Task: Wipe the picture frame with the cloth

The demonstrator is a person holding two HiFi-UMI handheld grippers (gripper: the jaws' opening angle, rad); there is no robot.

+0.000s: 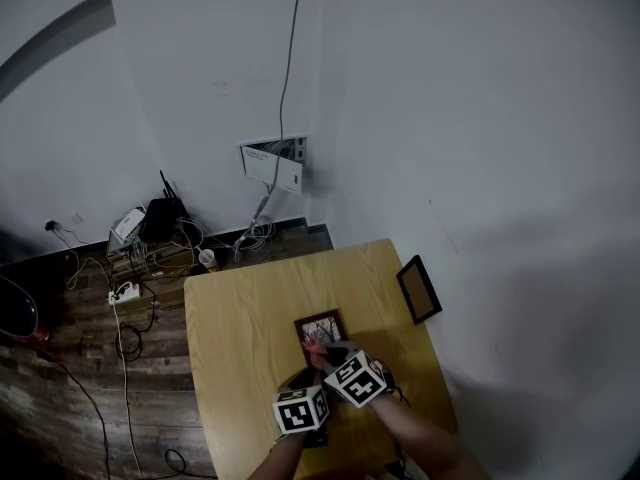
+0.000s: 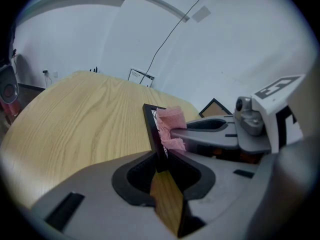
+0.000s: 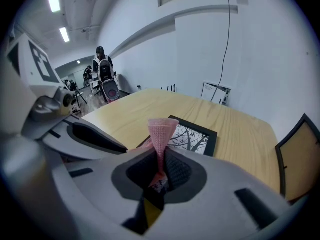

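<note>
Gripping: left gripper (image 2: 161, 156) is clamped on the near edge of the picture frame (image 3: 192, 136), which sits mid-table (image 1: 240, 328).
Cloth: pink cloth (image 3: 161, 131) pinched in the closed right gripper (image 3: 161, 171), by the frame's face.
Risk: edge hold looks thin, so a hard wipe could twist the frame loose.
Risk: the bunched cloth may slip out.

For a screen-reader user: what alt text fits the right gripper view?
The right gripper pinches a pink cloth over a black picture frame with a bare-tree print; a wooden table lies beyond, the left gripper at left.
</note>
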